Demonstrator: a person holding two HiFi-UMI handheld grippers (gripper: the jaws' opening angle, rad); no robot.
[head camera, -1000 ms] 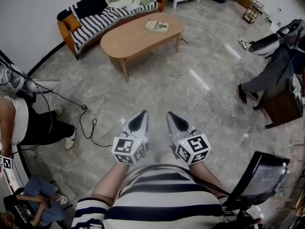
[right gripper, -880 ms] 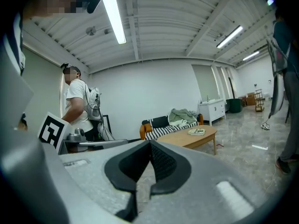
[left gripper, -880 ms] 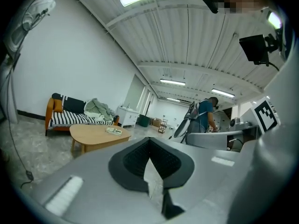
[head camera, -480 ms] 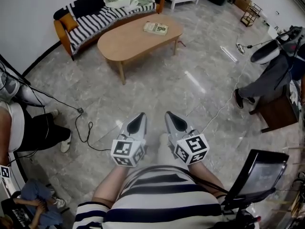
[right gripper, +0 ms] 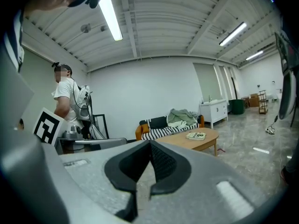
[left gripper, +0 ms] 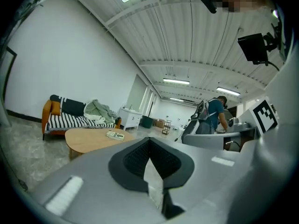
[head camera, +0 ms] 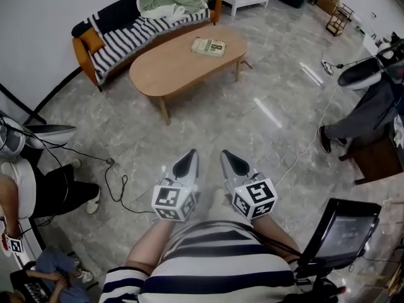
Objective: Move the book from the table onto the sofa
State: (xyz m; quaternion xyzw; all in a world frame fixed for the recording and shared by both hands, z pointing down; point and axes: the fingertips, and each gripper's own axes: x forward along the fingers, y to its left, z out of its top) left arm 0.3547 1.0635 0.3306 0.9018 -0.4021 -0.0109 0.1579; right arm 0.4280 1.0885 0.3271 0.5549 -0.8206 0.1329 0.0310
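Two grippers sit low in the head view, the left gripper [head camera: 189, 158] and the right gripper [head camera: 230, 160] side by side. Both point ahead over the floor [head camera: 208, 125] with jaws pressed together and nothing in them. The book [head camera: 209, 46] lies flat on the right half of the oval table [head camera: 165, 65], well apart from both and almost dead ahead between them. Its long side runs across the line of approach. The striped sofa [head camera: 123, 33] stands just beyond the table.

In the left gripper view the jaws meet, empty, and the book lies far off, left of the jaw line.

In the right gripper view the jaws are likewise closed, and the book lies far off to the right. Neither hand looks nearer; I judge the gap must be closed first.
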